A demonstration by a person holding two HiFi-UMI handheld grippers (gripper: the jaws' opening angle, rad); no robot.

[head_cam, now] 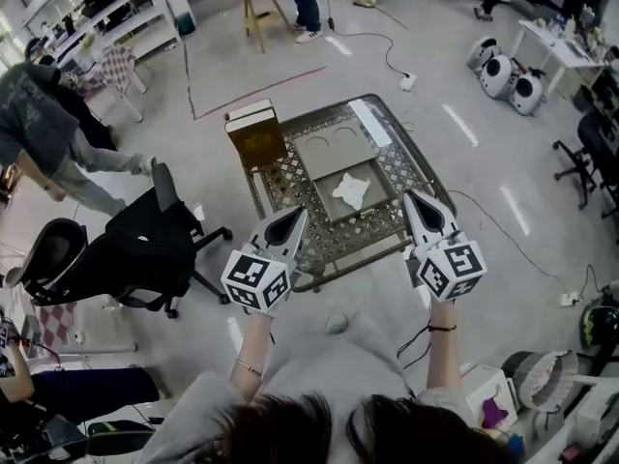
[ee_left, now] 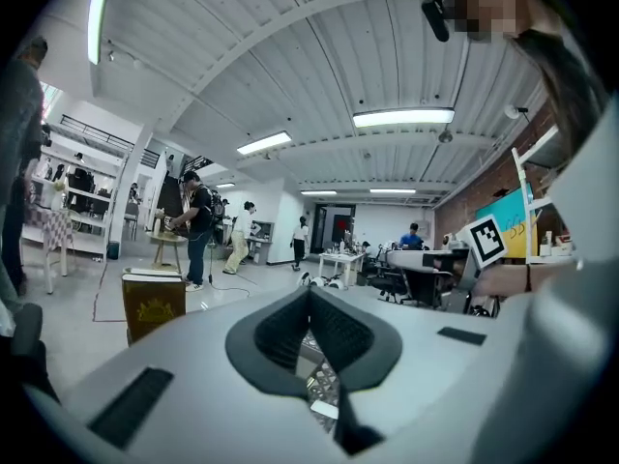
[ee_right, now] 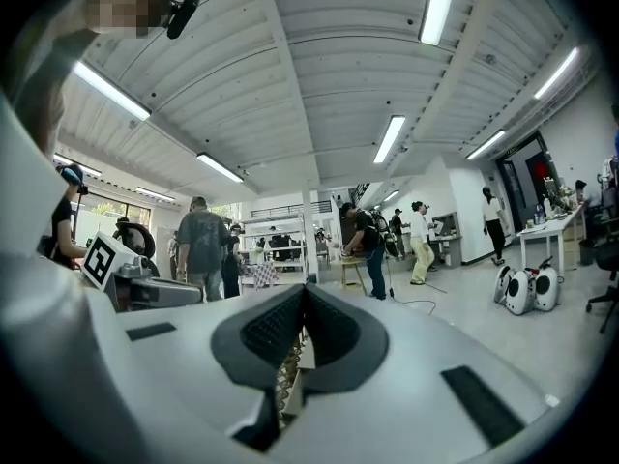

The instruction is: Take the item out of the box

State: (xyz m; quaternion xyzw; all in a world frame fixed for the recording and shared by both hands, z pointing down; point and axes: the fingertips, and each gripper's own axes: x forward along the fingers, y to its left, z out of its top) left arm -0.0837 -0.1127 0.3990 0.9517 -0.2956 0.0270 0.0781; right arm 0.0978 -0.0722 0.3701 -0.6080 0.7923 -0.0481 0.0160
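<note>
A flat grey box (head_cam: pixel 379 207) lies open on the metal lattice table (head_cam: pixel 406 177), its lid (head_cam: pixel 334 151) folded back on the far side. A crumpled white item (head_cam: pixel 353 190) rests inside the box. My left gripper (head_cam: pixel 298 213) hovers over the table's near left edge, jaws shut and empty. My right gripper (head_cam: pixel 410 197) is level with the box's right side, also shut with nothing in it. In the left gripper view the left gripper (ee_left: pixel 309 293) has its pads closed together; the right gripper view shows the right gripper (ee_right: pixel 305 290) the same way.
A brown box (head_cam: pixel 255 135) with a white top stands at the table's far left corner, the same brown box (ee_left: pixel 153 303) appearing in the left gripper view. A white strip (head_cam: pixel 370 122) lies at the far edge. A black office chair (head_cam: pixel 145 245) is to the left. People stand around the room.
</note>
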